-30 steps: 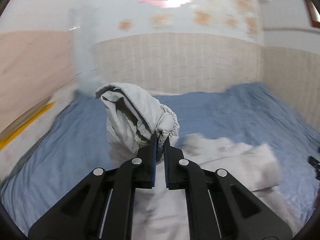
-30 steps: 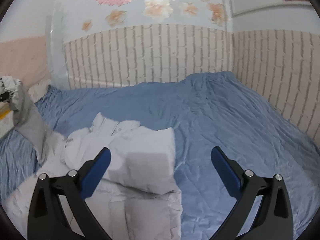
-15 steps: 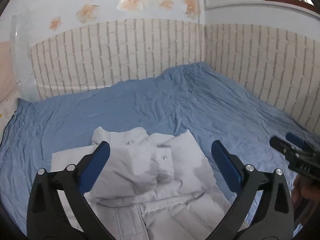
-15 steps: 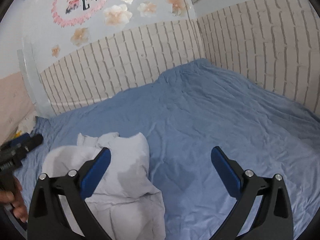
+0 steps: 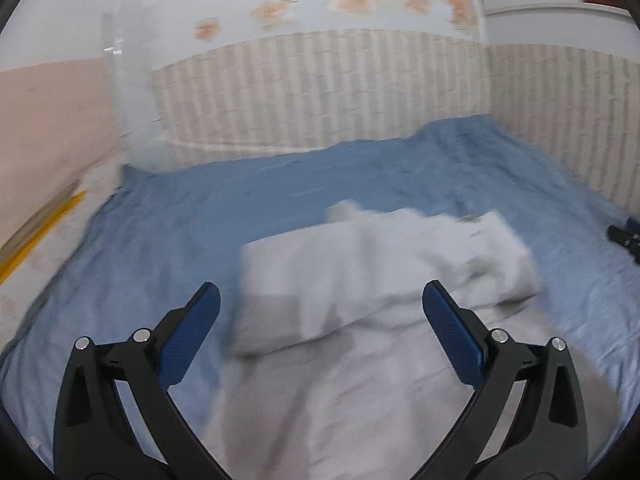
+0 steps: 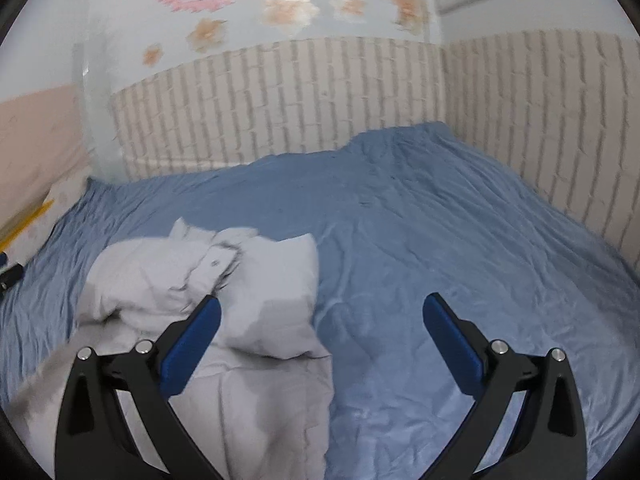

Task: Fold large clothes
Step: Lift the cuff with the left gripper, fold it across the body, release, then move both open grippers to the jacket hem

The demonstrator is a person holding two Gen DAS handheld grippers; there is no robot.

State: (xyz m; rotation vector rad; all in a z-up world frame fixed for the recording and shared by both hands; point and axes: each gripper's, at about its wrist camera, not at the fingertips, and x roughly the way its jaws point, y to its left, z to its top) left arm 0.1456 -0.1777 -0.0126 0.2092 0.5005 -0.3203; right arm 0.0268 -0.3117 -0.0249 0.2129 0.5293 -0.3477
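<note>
A light grey padded jacket [image 5: 372, 280] lies on the blue bedsheet [image 5: 208, 208], its sleeves folded across the chest. My left gripper [image 5: 320, 300] hangs open just above the jacket's near left part, with nothing between its blue pads. The left wrist view is blurred. In the right wrist view the jacket [image 6: 224, 288] sits at lower left, its collar and a button visible. My right gripper [image 6: 320, 308] is open over the jacket's right edge and the bare sheet [image 6: 440, 220]. The other gripper's tip shows at the far right [image 5: 626, 236] and far left [image 6: 10, 274].
The bed fills a corner between brick-pattern walls [image 6: 280, 112] at the back and right. Flower stickers [image 6: 288, 4] decorate the wall above. A pale floor strip with a yellow line [image 5: 40, 232] runs along the bed's left side.
My left gripper let go of the lifted sleeve and opened wide; the sleeve now lies folded over the jacket. The left view then swung left and dropped. The right gripper stayed open, shifting slightly.
</note>
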